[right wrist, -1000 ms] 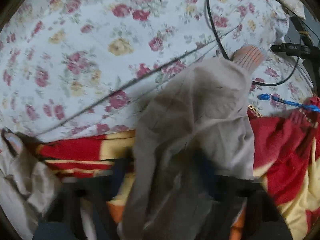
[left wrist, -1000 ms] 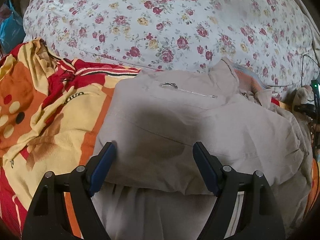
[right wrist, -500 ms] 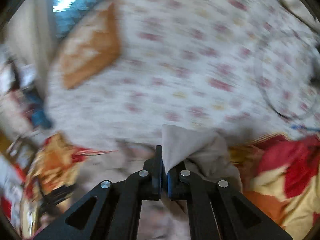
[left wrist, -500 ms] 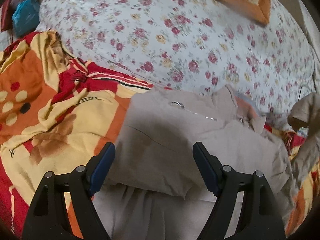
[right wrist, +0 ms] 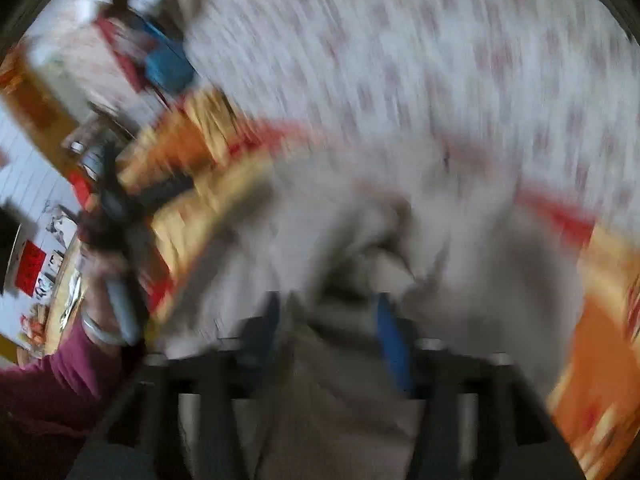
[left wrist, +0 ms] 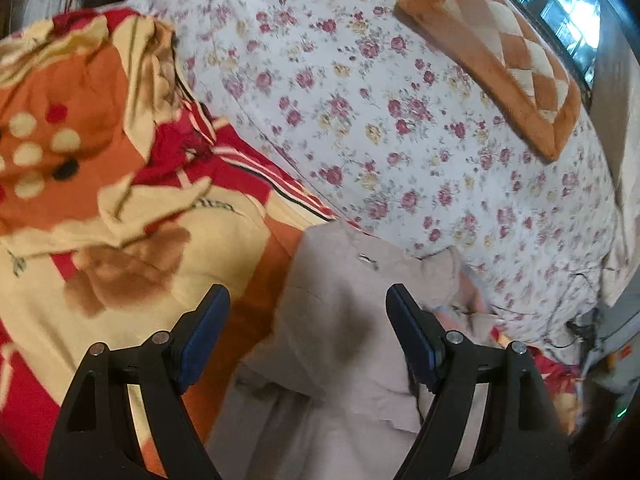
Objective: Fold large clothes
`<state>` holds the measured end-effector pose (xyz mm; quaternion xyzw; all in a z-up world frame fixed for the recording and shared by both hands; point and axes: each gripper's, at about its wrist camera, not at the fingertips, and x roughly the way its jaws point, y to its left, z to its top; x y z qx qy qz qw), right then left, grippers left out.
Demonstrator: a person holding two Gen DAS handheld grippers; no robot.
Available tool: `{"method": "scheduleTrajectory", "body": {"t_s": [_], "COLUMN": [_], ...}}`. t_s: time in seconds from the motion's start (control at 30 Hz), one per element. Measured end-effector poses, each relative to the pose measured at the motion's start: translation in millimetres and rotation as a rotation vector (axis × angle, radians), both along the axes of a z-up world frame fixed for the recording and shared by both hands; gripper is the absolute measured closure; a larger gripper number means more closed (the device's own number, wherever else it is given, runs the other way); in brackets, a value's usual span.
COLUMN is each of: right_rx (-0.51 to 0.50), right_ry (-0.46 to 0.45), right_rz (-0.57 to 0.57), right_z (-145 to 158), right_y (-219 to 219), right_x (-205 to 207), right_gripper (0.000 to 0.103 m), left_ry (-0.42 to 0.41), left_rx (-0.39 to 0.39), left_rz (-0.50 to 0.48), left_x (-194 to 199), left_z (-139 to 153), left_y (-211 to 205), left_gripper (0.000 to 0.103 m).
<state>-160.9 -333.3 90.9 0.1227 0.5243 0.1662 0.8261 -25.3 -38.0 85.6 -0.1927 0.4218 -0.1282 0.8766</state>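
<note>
A large beige jacket with a metal zipper lies folded on the bed, over an orange, red and yellow blanket. My left gripper is open and empty, hovering just above the jacket's left edge. The right wrist view is badly blurred by motion. There my right gripper has its blue pads apart, with the beige jacket spread in front of and below it. The left gripper in a hand shows at the left of that view.
A white floral quilt fills the back of the bed. An orange and cream checked cushion lies on it at the far right. Cables and a small device sit at the bed's right edge.
My right gripper was shut on a beige fold half a second ago; now its jaws stand apart and it swings fast over the jacket. My left gripper has drawn back and tilted leftwards.
</note>
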Motion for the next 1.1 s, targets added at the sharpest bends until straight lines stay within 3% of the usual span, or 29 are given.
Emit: {"method": "scheduleTrajectory", "body": {"t_s": [0.1,0.2,0.37,0.5,0.57,0.67,0.73,0.77,0.8,0.87,0.97,1.03,1.1], "right_rx": [0.007,0.021,0.061,0.132,0.178,0.196,0.191,0.192,0.195,0.213,0.23,0.22,0.198], "right_ry": [0.012,-0.037,-0.16,-0.237,-0.239,-0.206,-0.18,-0.18,-0.18,-0.194,-0.223,-0.234,-0.244], "right_rz": [-0.008,-0.052,-0.195,-0.286,-0.294,-0.293,-0.292,-0.295,-0.302,-0.326,-0.343,-0.338,-0.308], "right_z": [-15,-12,6,18,14,1,-7,-8,-9,-6,-2,0,3], "right_y": [-1,-9,-38,-61,-66,-65,-64,-68,-70,-76,-83,-82,-74], "right_x": [-19,-39,-67,-76,-76,-74,-66,-67,-69,-72,-77,-79,-77], "right_gripper": [0.047,0.044,0.034,0.025,0.024,0.024,0.024,0.025,0.025,0.025,0.024,0.024,0.024], "left_ry": [-0.012,-0.023,0.041,0.055,0.113,0.191,0.193,0.193,0.198,0.154,0.006,-0.035,0.023], "left_rx": [0.041,0.065,0.1,0.14,0.226,0.275,0.261,0.239,0.227,0.165,0.025,0.057,0.147], "left_rz": [-0.068,-0.15,-0.298,-0.324,-0.343,-0.401,-0.415,-0.445,-0.461,-0.467,-0.496,-0.45,-0.37], "left_x": [-2,-8,-12,-6,4,13,12,11,10,2,-20,-24,-18], "left_z": [2,3,-2,-5,-16,-37,-40,-37,-33,-14,20,22,8], "left_y": [-19,-42,-87,-118,-146,-174,-180,-184,-184,-174,-128,-99,-74], "left_gripper": [0.023,0.023,0.023,0.02,0.02,0.02,0.043,0.083,0.095,0.095,0.095,0.095,0.095]}}
